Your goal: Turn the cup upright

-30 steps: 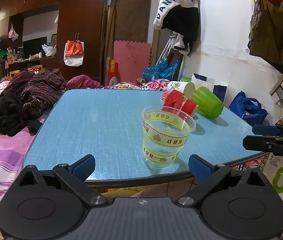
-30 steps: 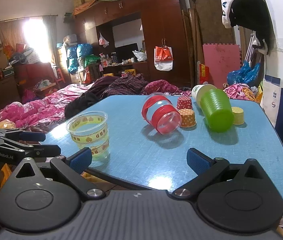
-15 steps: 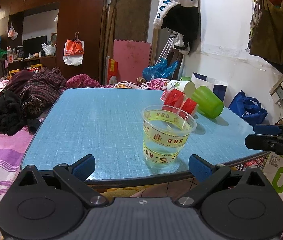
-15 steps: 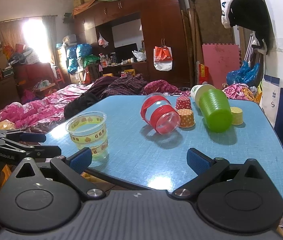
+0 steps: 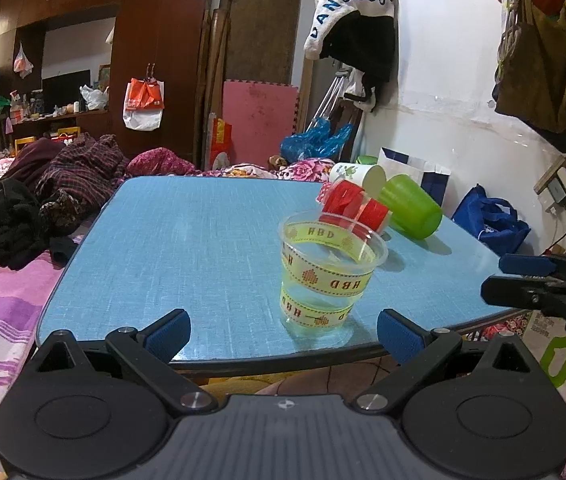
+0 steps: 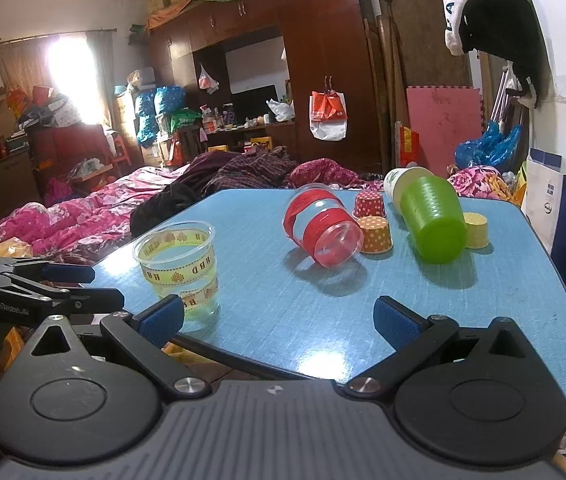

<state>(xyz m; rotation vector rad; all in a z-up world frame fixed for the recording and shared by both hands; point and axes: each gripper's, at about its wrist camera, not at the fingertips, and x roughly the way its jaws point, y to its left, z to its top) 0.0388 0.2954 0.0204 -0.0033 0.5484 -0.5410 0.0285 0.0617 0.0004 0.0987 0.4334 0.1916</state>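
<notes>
Two cups lie tipped on the worktop (image 6: 323, 320): the red-banded cup (image 6: 321, 230), centre frame, long axis pointing toward the right gripper (image 6: 279, 316), which looks nearer; the green cup (image 6: 435, 218) right of it. Both grippers' jaws stand apart, empty; left gripper (image 5: 283, 330) faces an upright clear cup (image 5: 329, 276).

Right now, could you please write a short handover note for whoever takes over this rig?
Left gripper: open, empty, at the table's near edge. Right gripper: open, empty.
Clear HBD cup stands upright near that edge of the blue table.
Still on their sides: red-banded clear cup, green cup, white paper cup.
Left: flip those; the red-banded one looks nearest.
</notes>
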